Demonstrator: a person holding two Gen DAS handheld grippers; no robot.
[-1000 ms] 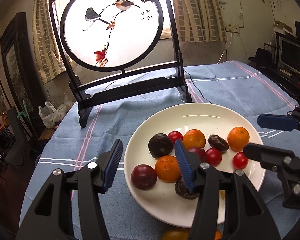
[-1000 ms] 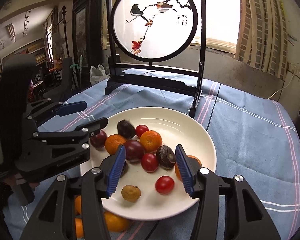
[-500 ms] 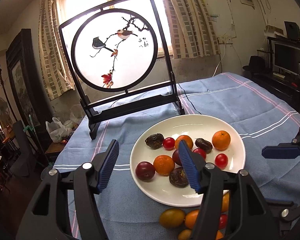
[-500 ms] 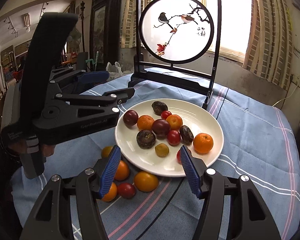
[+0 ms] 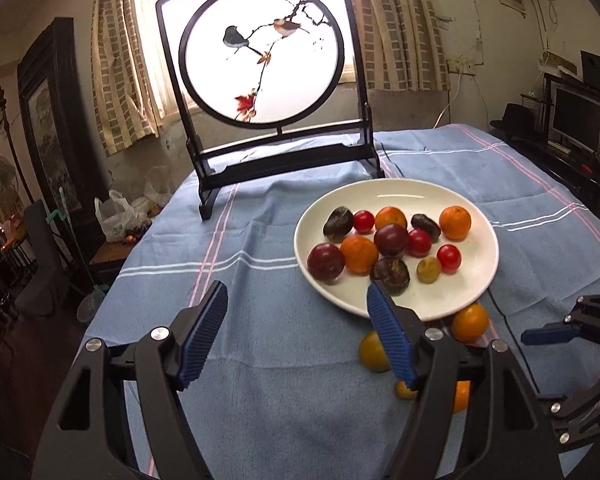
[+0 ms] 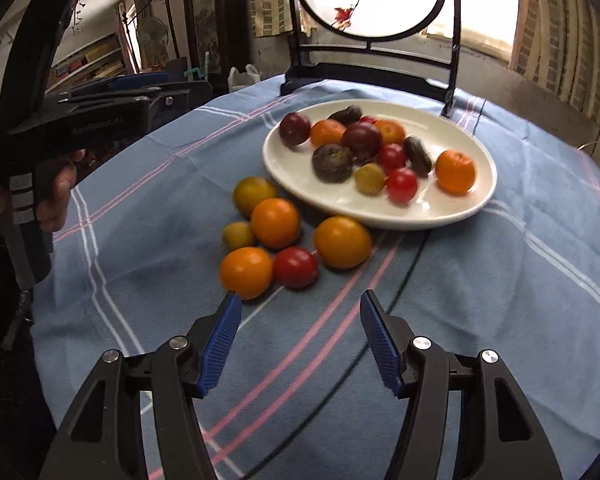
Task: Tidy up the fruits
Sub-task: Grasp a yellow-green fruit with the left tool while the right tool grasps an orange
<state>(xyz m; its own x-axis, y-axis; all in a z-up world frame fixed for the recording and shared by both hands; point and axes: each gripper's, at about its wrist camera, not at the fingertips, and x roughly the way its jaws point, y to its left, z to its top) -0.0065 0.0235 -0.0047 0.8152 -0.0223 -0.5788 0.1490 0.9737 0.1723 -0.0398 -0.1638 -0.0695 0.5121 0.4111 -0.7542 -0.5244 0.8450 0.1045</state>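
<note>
Blue striped tablecloth (image 6: 480, 280) over the table. White plate (image 6: 452, 208) heaped with plums, oranges, cherry tomatoes. Loose fruit cluster (image 6: 276, 222) just beside its near rim. Left tongs (image 5: 296, 338) just widened, empty; right tongs (image 6: 300, 340) parted, empty.

A blue cloth (image 5: 284, 344) with white and pink stripes covers the tabletop, wrinkled toward the middle of the frame. At its far edge, in the upper centre, stands a dark-framed round screen (image 5: 262, 52) painted with two birds on a branch and a red leaf, lit from the window behind it. Checked curtains (image 5: 116, 80) hang on both sides. A thin black cable (image 6: 384, 300) runs across the cloth. At the left edge a white plastic bag (image 5: 114, 216) sits low beside a tall dark cabinet (image 5: 48, 112). At the far right are a monitor (image 5: 578, 116) and a black hat (image 5: 512, 118).
</note>
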